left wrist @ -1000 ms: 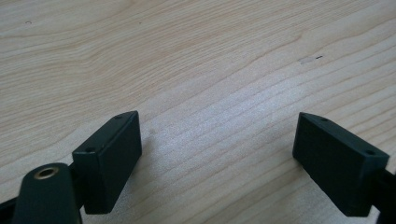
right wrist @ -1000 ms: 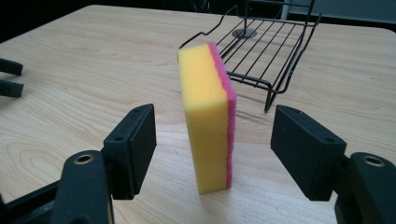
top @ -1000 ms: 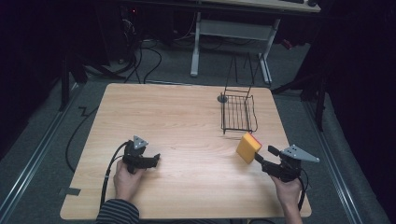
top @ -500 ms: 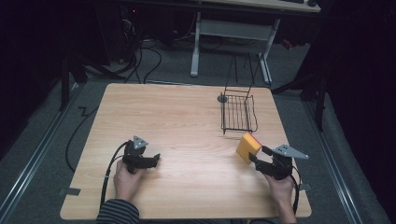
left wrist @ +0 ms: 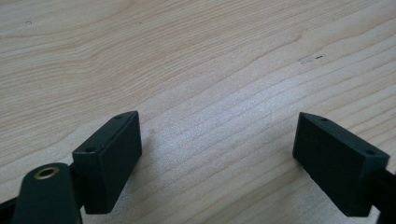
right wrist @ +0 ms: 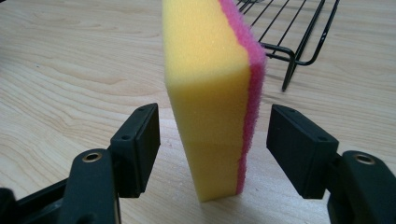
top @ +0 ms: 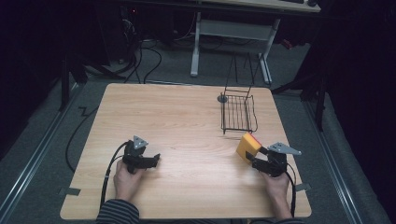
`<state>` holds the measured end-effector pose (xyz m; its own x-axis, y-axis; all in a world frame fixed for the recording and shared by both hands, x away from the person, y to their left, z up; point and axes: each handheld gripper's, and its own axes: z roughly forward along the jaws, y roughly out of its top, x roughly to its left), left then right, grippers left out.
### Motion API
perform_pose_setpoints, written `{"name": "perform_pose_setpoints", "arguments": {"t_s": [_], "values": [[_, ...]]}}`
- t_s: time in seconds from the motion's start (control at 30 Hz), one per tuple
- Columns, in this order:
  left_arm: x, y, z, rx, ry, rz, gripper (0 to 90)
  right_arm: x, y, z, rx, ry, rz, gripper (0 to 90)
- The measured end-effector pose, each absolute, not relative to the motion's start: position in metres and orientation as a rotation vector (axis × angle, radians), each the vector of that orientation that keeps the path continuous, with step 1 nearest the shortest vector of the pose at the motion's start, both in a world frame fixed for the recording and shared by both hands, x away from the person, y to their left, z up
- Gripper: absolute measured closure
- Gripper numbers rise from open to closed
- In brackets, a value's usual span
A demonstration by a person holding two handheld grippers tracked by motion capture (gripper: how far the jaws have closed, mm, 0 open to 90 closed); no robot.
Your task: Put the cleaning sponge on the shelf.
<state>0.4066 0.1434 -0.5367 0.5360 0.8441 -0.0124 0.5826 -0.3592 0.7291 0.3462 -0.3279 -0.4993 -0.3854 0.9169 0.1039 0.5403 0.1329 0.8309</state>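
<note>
Wooden table (top: 187,121) — sponge (right wrist: 210,93) upright between closing right gripper (right wrist: 215,149) pads, untouched; top cropped.

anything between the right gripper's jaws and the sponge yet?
Nothing. In the right gripper view the sponge stands on edge between the jaws, which have just been closing, with bare gaps on both sides over the table.

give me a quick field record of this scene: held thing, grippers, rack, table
work in hand: picking up the sponge, yellow with a pink face, standing on edge
right gripper: jaws have just been closing, one on each side of the sponge, gaps show, not yet pressing
left gripper: open, nothing between the jaws, over bare wood
wire rack: black, beyond the sponge, apart from it
table: light wood
</note>
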Motion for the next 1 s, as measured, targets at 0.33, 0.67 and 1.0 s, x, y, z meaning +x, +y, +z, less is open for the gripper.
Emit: {"name": "perform_pose_setpoints", "arguments": {"t_s": [0.33,0.67,1.0], "values": [[0.407,0.143,-0.537,2.079,1.150,0.482,16.1,0.353,-0.326,-0.507,1.425,1.989,1.151,37.1],[0.407,0.143,-0.537,2.080,1.150,0.482,16.1,0.358,-0.322,-0.513,1.408,2.029,1.097,41.0],[0.407,0.143,-0.537,2.080,1.150,0.483,16.1,0.357,-0.318,-0.516,1.366,2.059,1.055,52.0]]}}
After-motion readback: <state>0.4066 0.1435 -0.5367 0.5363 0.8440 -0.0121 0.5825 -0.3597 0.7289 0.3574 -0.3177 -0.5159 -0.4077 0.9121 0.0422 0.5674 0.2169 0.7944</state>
